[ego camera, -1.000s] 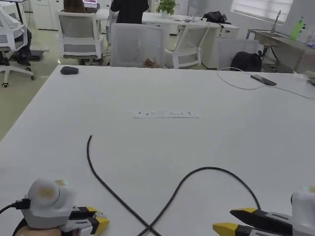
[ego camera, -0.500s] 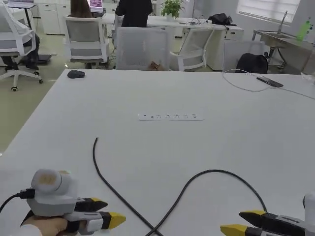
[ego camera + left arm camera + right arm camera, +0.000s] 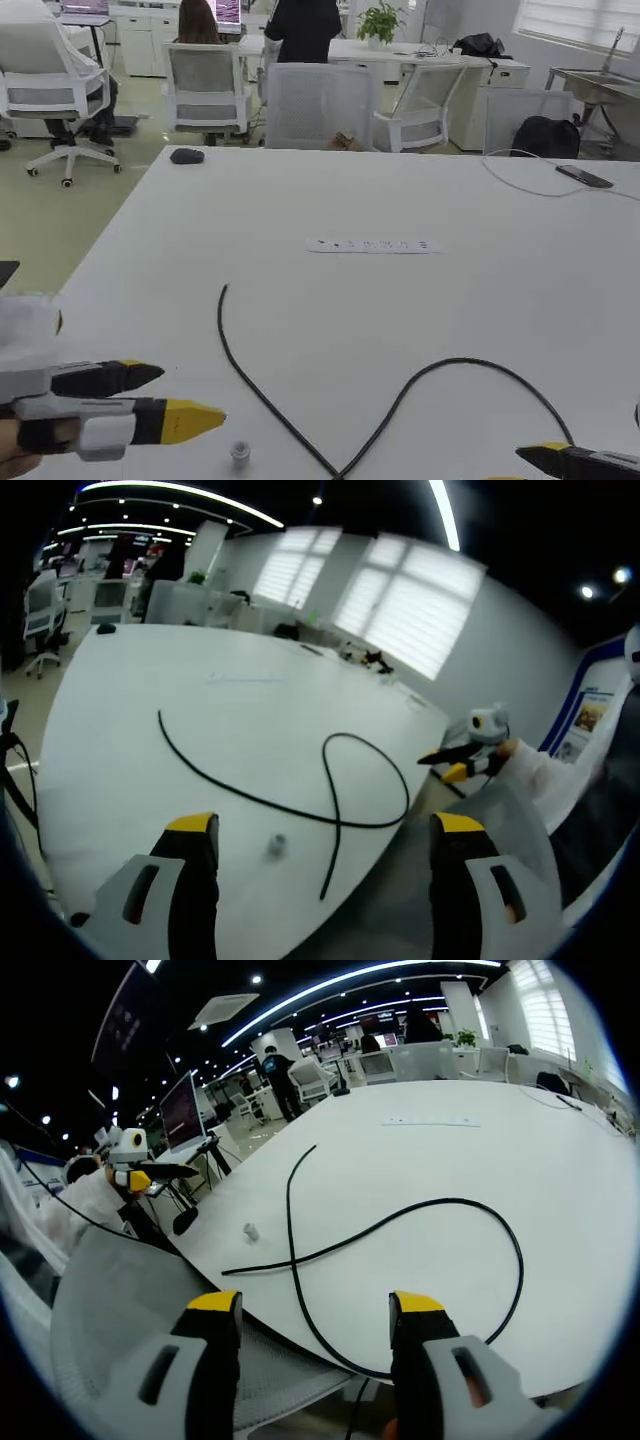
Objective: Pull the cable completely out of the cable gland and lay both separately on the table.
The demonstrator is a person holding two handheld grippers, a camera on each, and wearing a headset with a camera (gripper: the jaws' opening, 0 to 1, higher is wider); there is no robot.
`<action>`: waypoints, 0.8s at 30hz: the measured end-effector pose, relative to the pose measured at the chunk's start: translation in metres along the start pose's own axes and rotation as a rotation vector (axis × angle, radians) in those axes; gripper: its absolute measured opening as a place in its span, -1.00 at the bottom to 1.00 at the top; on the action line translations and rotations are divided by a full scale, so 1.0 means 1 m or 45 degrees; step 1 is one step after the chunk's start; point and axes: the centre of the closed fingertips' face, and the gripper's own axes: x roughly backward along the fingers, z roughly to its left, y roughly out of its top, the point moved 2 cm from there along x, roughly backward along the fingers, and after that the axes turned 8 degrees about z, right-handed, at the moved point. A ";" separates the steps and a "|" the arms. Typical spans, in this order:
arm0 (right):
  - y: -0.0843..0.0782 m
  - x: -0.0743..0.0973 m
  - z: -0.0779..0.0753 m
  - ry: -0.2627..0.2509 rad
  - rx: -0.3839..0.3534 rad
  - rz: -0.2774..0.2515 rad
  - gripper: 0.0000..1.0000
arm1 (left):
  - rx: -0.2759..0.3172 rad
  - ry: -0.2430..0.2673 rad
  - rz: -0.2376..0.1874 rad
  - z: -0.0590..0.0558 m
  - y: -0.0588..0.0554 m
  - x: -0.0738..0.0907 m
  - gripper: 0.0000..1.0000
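A black cable (image 3: 262,394) lies loose on the white table (image 3: 470,280), crossing itself near the front edge and looping to the right. The small grey cable gland (image 3: 239,453) stands apart from it, left of the crossing. My left gripper (image 3: 190,395) hovers open at the front left, nothing between its yellow-tipped jaws. My right gripper (image 3: 562,461) pokes in at the bottom right. In the left gripper view the open gripper (image 3: 325,828) faces the cable (image 3: 250,796) and gland (image 3: 277,845). The right gripper (image 3: 315,1305) is open over the table's edge, with cable (image 3: 400,1222) and gland (image 3: 250,1230) beyond.
A white power strip (image 3: 372,245) lies mid-table. A dark mouse (image 3: 187,156) sits at the far left, a phone (image 3: 585,177) with a white lead at the far right. Office chairs (image 3: 315,105) line the far edge, with people at desks behind.
The head camera has swung, shifting the scene right. My left gripper has moved left and its jaws stand wider apart. The gland has come into view on the table.
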 end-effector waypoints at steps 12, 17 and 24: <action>-0.020 0.008 0.000 -0.033 -0.043 0.063 0.27 | 0.072 0.235 0.055 0.006 -0.048 0.050 0.68; -0.031 0.010 0.001 -0.043 -0.073 0.086 0.28 | 0.085 0.281 0.049 0.005 -0.058 0.057 0.66; -0.040 0.005 0.008 -0.032 -0.087 0.126 0.29 | 0.146 0.282 0.001 0.005 -0.060 0.053 0.58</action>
